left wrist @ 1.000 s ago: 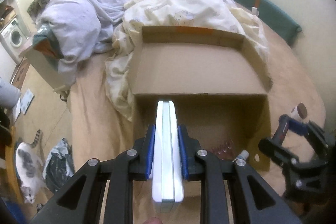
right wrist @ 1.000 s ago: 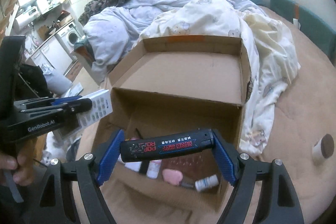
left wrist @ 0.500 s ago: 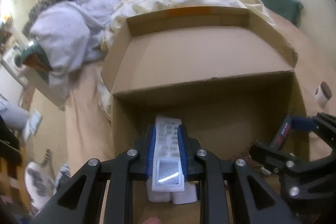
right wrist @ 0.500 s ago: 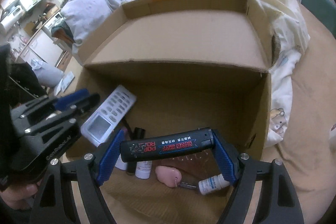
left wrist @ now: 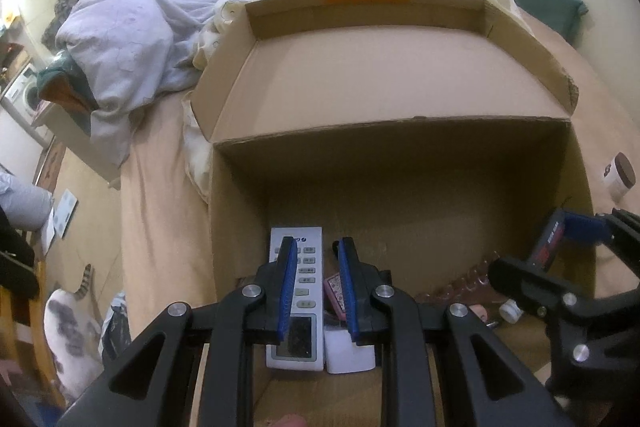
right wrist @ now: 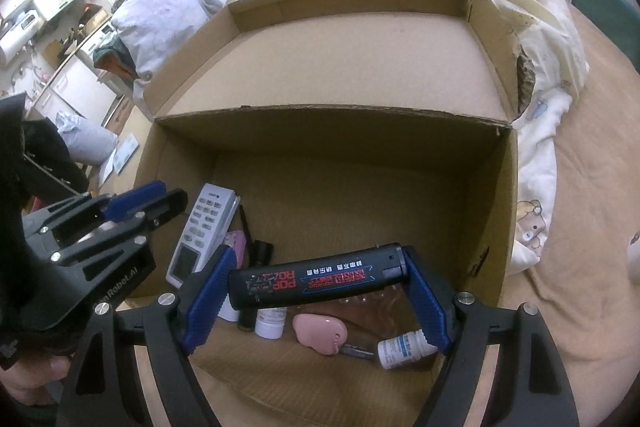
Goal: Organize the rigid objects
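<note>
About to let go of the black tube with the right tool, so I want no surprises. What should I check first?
1. Right tool grips the black tube end to end: ok.
2. Tube is over the open cardboard box: ok.
3. Spot directly below is free: not ok, the pink case and the white bottle lie there. The floor farther in is bare.
4. Left tool is empty, and the remote lies in the box: ok.
5. Tools are apart: ok.
</note>
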{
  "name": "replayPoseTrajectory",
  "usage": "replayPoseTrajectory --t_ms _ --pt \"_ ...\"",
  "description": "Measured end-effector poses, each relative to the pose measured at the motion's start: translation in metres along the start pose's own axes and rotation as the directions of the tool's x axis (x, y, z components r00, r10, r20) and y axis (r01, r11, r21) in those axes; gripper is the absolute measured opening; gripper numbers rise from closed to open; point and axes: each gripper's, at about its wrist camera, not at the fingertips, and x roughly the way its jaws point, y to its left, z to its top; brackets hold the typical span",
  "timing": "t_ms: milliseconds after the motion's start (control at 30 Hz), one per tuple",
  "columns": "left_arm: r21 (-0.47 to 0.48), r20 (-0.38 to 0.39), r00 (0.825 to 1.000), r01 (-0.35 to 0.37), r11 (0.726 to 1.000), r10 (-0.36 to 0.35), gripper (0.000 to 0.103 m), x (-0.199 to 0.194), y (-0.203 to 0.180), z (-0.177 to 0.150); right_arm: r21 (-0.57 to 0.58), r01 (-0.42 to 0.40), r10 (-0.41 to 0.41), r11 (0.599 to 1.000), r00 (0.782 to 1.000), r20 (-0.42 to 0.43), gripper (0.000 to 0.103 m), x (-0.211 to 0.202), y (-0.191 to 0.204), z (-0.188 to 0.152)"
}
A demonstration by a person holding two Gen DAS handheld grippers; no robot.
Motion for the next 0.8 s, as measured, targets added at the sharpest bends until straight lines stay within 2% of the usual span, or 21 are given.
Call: replayPoseTrajectory --t_ms 33,67,100,133,167,200,267,333,400,433,467,800 --pt "-0.001 0.000 1.000 -0.001 1.000 0.001 0.019 0.000 0.000 0.000 0.004 -0.010 0.010 1.000 1.000 -0.004 0.090 0.000 0.000 0.000" --pt "-0.003 0.000 1.000 -0.003 1.000 0.003 0.019 0.000 0.001 0.000 0.009 -0.014 0.014 1.000 1.000 0.000 0.099 0.000 0.000 0.001" --pt "-0.005 -0.001 1.000 -0.004 1.000 0.004 0.019 0.000 0.001 -0.001 0.014 -0.015 0.015 1.000 1.000 0.013 0.103 -0.002 -0.001 0.001" --pt "-0.007 -0.001 1.000 -0.002 1.000 0.002 0.020 -0.001 0.002 -0.001 0.017 -0.019 0.018 1.000 0.999 0.033 0.103 -0.005 -0.001 0.001" --pt "-0.009 -0.003 1.000 0.001 1.000 -0.001 0.027 -0.001 0.002 -0.001 0.019 -0.024 0.023 1.000 0.998 0.052 0.103 -0.009 -0.002 0.002" --pt "-0.012 -0.004 1.000 0.004 1.000 -0.004 0.043 -0.002 0.002 -0.002 0.020 -0.027 0.026 0.999 0.998 0.066 0.103 -0.012 -0.002 0.002" --pt "-0.024 0.004 1.000 0.021 0.999 -0.021 0.067 -0.005 0.004 -0.002 0.026 -0.030 0.028 0.999 0.995 0.101 0.103 -0.019 -0.005 0.004" --pt "-0.030 0.010 0.999 0.031 0.999 -0.031 0.072 -0.007 0.003 -0.002 0.037 -0.033 0.028 0.999 0.992 0.123 0.103 -0.023 -0.008 0.004" --pt "-0.031 0.008 0.999 0.035 0.999 -0.035 0.088 -0.009 0.002 -0.001 0.048 -0.035 0.028 0.998 0.990 0.137 0.103 -0.026 -0.011 0.005" --pt "-0.031 0.012 0.999 0.032 0.999 -0.032 0.091 -0.009 0.001 -0.002 0.050 -0.034 0.027 0.998 0.990 0.139 0.103 -0.027 -0.012 0.005" --pt "-0.032 0.013 0.999 0.032 0.999 -0.031 0.093 -0.009 0.001 -0.002 0.051 -0.031 0.023 0.998 0.990 0.139 0.103 -0.027 -0.011 0.005" --pt "-0.076 0.029 0.999 0.027 0.997 -0.025 0.094 -0.024 0.014 -0.004 0.053 -0.024 0.014 0.998 0.983 0.184 0.103 -0.045 -0.011 0.002"
